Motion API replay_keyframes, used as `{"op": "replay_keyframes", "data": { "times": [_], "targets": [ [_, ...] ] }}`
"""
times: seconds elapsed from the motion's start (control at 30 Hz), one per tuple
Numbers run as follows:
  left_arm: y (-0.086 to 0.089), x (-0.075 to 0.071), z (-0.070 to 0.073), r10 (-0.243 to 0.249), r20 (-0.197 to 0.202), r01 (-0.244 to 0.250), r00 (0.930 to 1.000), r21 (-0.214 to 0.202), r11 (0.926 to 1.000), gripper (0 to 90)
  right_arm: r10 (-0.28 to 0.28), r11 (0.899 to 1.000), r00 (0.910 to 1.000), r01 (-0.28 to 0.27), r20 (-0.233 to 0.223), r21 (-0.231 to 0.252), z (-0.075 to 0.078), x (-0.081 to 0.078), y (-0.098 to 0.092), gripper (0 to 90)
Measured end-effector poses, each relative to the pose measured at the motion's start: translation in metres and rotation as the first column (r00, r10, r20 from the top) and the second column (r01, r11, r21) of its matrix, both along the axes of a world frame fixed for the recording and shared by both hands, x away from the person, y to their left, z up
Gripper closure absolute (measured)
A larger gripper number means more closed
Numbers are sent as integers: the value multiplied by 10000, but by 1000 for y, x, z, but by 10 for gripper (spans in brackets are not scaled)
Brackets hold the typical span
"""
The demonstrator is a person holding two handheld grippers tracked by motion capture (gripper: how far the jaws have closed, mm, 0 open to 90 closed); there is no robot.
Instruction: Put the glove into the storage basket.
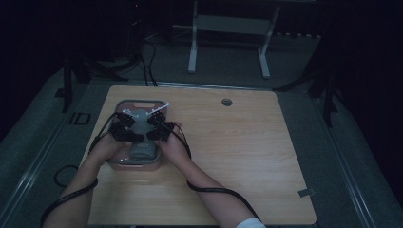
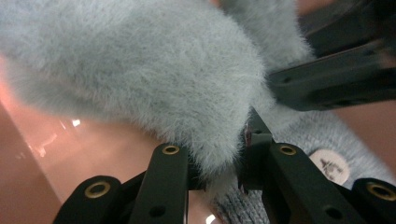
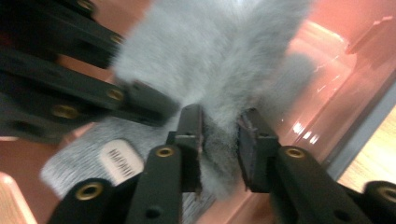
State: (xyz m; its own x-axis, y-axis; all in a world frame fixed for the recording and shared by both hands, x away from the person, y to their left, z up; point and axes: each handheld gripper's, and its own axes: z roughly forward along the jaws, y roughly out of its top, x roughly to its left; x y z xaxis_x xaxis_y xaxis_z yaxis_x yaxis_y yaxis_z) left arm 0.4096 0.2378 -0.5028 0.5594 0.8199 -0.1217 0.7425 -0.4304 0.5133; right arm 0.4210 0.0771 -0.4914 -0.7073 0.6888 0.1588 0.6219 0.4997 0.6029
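Grey fluffy garment (image 1: 142, 142) lies in pink tub (image 1: 124, 165) at table's (image 1: 237, 156) left side. Left gripper (image 2: 218, 163) pinches fluffy edge tight between nearly closed jaws. Right gripper (image 3: 219, 154) jaws flank fur fold, parted; pad contact unclear.

thing: grey fluffy cloth (image 2: 140, 70) | state: soft, bunched up | place: pinched between both grippers' fingers (image 3: 189, 135)

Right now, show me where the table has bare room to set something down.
Bare wood runs right of the pink tray, from the round hole to the near edge of the table. The left is crowded: both tongs hold a grey fuzzy garment in the tray.
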Motion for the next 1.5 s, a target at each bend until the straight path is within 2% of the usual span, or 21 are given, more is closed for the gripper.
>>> {"op": "replay_keyframes", "data": {
  "times": [0.07,0.23,0.33,0.4,0.47,0.53,0.6,0.67,0.73,0.8,0.87,0.97,1.07,1.1,1.13,1.17,1.3,1.37,1.4,1.43,1.5],
  "targets": [
    [-2,2,-2,106,-86,-106,9999,15,9999,753,24,9999,9998,-26,220,97,5,-1,-5,659],
    [-4,5,-4,383,-148,-379,9992,269,9989,674,75,9950,9997,-98,237,992,22,-3,-19,619],
    [-4,5,-3,615,62,-618,9981,755,9952,546,160,9920,9995,-194,282,1245,27,-5,-25,593],
    [-5,6,-3,902,333,-937,9954,1247,9878,408,198,9908,9994,-236,300,1336,29,-6,-29,565],
    [-6,7,-3,938,441,-992,9946,1431,9847,358,313,9882,9991,-353,295,1492,30,-8,-33,510],
    [-7,7,-1,994,570,-1065,9934,1404,9843,314,447,9853,9983,-501,367,1635,31,-9,-39,474],
    [-6,4,2,1020,911,-1132,9906,1272,9854,303,527,9835,9977,-593,428,1711,33,-11,-46,419],
    [-3,0,7,1096,1179,-1208,9870,927,9883,301,586,9819,9964,-686,610,1763,36,-12,-53,386],
    [-2,-4,11,1133,1545,-1276,9815,860,9881,302,529,9788,9965,-645,647,1943,40,-12,-61,289],
    [2,-9,16,1214,1783,-1340,9765,603,9891,301,849,9757,9943,-961,646,1968,44,-12,-68,185],
    [5,-14,20,1347,2078,-1477,9688,482,9879,301,1036,9721,9904,-1203,917,2014,46,-14,-75,175],
    [9,-24,28,1469,2433,-1427,9588,-348,9891,267,1053,9678,9873,-1293,1190,2158,50,-18,-89,150],
    [9,-37,35,1652,3199,-1396,9329,-1015,9850,185,1157,9649,9821,-1466,1485,2179,52,-21,-102,143],
    [8,-40,36,1622,3368,-1301,9275,-1158,9847,149,1148,9637,9813,-1477,1545,2224,53,-22,-106,143],
    [7,-42,37,1537,3423,-1191,9269,-1202,9856,145,1168,9636,9800,-1511,1612,2204,54,-23,-110,143],
    [5,-47,39,1482,3560,-1095,9227,-1265,9859,129,1175,9637,9786,-1535,1690,2187,55,-24,-113,143],
    [-2,-61,44,1436,3800,-764,9138,-1865,9795,69,1269,9606,9698,-1724,2083,2178,57,-31,-127,143],
    [-8,-67,47,1400,4077,-625,9023,-1976,9783,67,1292,9585,9683,-1772,2138,2233,56,-34,-133,143],
    [-8,-67,47,1400,4077,-625,9023,-1976,9783,65,1292,9585,9683,-1772,2138,2233,56,-34,-133,143],
    [-13,-71,49,1306,4209,-479,8977,-2016,9783,65,1348,9579,9666,-1834,2180,2208,56,-36,-137,143],
    [-24,-79,52,1056,4448,-63,8894,-2190,9757,65,1571,9538,9573,-2108,2427,2140,53,-42,-144,143]
  ]
}}
